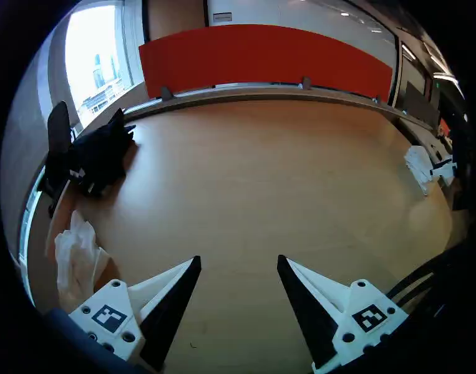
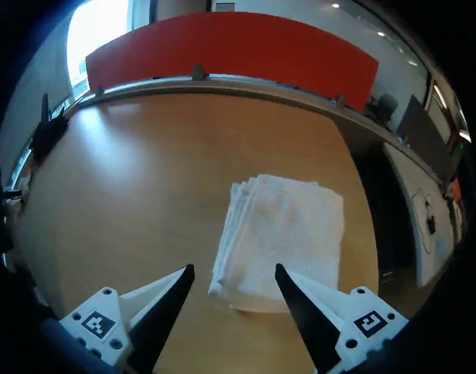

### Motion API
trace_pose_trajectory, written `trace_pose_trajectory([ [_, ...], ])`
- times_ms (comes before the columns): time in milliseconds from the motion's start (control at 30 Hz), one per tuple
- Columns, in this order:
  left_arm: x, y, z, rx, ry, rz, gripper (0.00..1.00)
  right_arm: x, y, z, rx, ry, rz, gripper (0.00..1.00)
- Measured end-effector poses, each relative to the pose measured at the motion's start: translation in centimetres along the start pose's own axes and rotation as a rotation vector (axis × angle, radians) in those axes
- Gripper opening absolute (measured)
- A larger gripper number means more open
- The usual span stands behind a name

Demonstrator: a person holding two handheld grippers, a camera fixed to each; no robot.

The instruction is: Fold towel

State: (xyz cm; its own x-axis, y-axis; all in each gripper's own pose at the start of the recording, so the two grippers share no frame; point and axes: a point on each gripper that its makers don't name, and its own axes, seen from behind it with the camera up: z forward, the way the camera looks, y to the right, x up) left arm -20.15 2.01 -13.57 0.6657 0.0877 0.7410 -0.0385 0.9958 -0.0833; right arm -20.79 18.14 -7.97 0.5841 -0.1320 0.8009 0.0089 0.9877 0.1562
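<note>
A white towel point(image 2: 278, 240), folded into a thick rectangular stack, lies flat on the wooden table point(image 2: 144, 187) near its right edge. My right gripper point(image 2: 233, 269) is open just above the towel's near edge, with its fingertips on either side of the near left corner and nothing held. My left gripper point(image 1: 239, 258) is open over bare wood point(image 1: 256, 181) with nothing between its fingers. In the left gripper view the same towel point(image 1: 418, 165) is a small white heap at the far right of the table.
A black bag point(image 1: 97, 156) and a crumpled white plastic bag point(image 1: 75, 255) sit along the table's left side, with a chair point(image 1: 58, 128) behind them. A red partition point(image 2: 238, 50) closes the far edge. Beyond the table's right edge stands a white desk point(image 2: 425, 218).
</note>
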Motion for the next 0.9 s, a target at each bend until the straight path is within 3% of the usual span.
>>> trace_pose_trajectory([
  [467, 0.7, -0.1, -0.2, 0.002, 0.02, -0.01, 0.91, 3.6, 0.4, -1.5, -0.061, 0.159, 0.062, 1.0],
  [900, 1.1, -0.1, -0.4, 0.0, 0.031, -0.012, 0.9, 8.9, 1.5, -4.3, -0.143, 0.402, 0.135, 1.0],
])
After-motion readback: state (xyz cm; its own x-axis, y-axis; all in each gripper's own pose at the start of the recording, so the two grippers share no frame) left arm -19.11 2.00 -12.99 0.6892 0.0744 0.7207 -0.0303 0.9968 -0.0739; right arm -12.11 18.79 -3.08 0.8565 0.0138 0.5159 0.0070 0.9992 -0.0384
